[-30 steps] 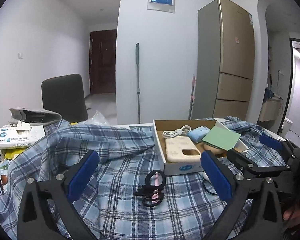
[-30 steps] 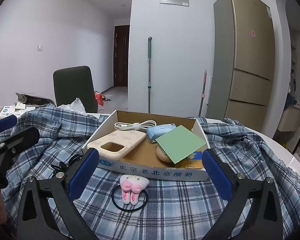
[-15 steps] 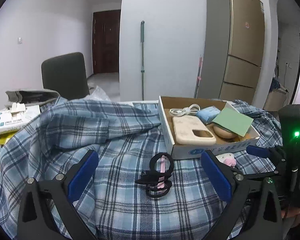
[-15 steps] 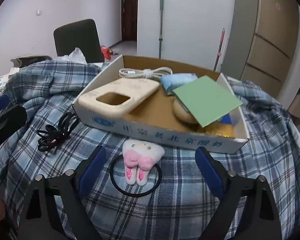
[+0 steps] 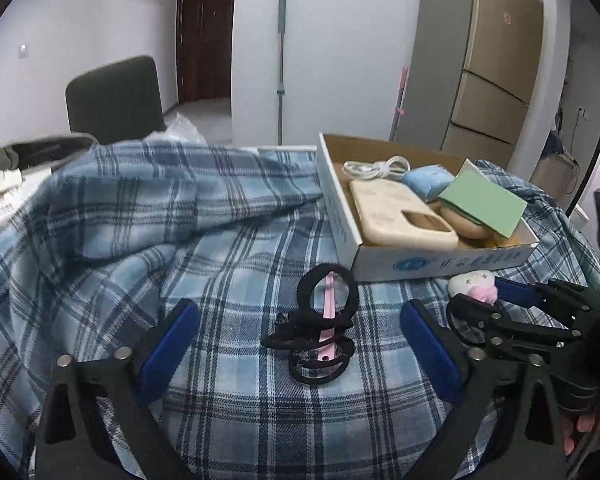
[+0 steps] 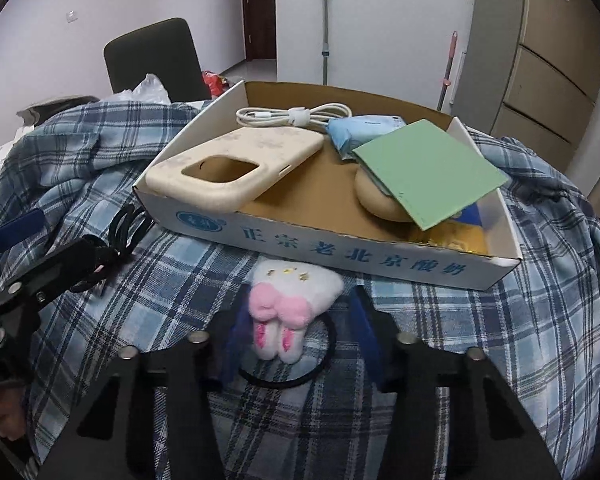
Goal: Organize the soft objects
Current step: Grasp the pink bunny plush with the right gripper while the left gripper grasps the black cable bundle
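Note:
A white and pink plush hair tie [image 6: 290, 304] on a black elastic lies on the plaid cloth just in front of the cardboard box [image 6: 340, 244]. My right gripper [image 6: 296, 338] sits low around it, jaws narrowed to either side of the plush, not clearly pressing it. It also shows in the left wrist view [image 5: 474, 285]. A bundle of black hair ties with a pink clip [image 5: 324, 328] lies between the fingers of my left gripper [image 5: 300, 344], which is wide open above the cloth. The box holds a cream phone case [image 6: 236, 168], a white cable, a blue pack and a green sheet.
A blue plaid shirt [image 5: 148, 216] covers the table, bunched at the left. A dark chair [image 5: 114, 100] stands behind. A fridge [image 5: 496, 52] and a mop are by the far wall. Boxes and papers lie at the far left.
My right gripper has moved down and forward onto the plush hair tie and its jaws have narrowed around it. My left gripper has come lower and closer to the black hair ties.

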Demonstrator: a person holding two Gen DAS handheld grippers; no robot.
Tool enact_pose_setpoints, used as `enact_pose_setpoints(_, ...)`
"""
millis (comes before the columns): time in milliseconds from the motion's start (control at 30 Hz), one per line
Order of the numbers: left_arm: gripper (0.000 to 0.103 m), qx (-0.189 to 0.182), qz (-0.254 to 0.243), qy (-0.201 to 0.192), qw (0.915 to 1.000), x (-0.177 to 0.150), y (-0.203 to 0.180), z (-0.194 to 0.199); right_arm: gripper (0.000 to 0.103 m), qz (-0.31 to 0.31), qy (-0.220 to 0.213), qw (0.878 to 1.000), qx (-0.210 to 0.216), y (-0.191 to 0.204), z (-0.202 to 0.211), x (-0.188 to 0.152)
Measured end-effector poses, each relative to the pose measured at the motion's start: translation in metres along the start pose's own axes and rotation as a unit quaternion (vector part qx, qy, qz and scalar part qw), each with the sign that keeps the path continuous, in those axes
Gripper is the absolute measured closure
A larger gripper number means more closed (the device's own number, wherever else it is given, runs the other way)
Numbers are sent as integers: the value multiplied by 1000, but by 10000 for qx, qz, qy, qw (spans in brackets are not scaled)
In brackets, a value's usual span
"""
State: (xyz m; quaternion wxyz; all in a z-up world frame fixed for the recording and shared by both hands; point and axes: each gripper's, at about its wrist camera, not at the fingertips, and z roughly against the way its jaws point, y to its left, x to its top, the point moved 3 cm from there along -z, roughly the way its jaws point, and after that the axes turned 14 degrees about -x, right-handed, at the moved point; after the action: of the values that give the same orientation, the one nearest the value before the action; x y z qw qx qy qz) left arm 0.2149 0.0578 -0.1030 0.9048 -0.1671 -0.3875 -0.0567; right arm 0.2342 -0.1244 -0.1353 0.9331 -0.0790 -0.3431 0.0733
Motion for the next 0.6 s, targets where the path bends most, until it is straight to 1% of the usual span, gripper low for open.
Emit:
enact_pose_setpoints(100, 17, -75, 78, 165, 9998, -1, 3, -6, 68, 74, -38, 10000, 24, 3, 1, 0)
enact_pose_setpoints(167, 33, -126, 73, 261, 9996, -2, 2, -10, 68, 75, -102, 9999, -27, 3, 4, 0)
enact_pose_setpoints(200, 37, -149, 78, 313, 9994, -2, 2, -13, 68, 62, -142, 9999, -20, 3, 5, 0)
enact_pose_setpoints(267, 60, -231, 111, 436, 9987, -4, 3, -17, 68, 34, -206, 9998, -20, 2, 7, 2)
enact_pose_setpoints(300, 64, -286, 125, 471, 9984, -4, 3, -19, 68, 18, -241, 9997, -8, 1, 9, 2)
enact_pose_setpoints(333, 69, -324, 131, 478, 9982, -4, 3, -19, 68, -4, -279, 9996, 1, 0, 11, 2)
enact_pose_setpoints(400, 83, -373, 120, 436, 9983, -3, 2, -18, 69, -58, -382, 9993, -3, -3, 15, 2)
enact_pose_setpoints(433, 93, -437, 86, 411, 9982, -3, 1, -17, 69, -73, -435, 9990, -3, -3, 17, 2)
enact_pose_setpoints(533, 96, -415, -46, 316, 9986, -2, -4, -13, 69, -64, -597, 9982, -4, -3, 24, 2)
enact_pose_setpoints(600, 96, -415, -91, 147, 9990, -1, -6, -6, 69, -39, -711, 9975, 9, -1, 28, 2)
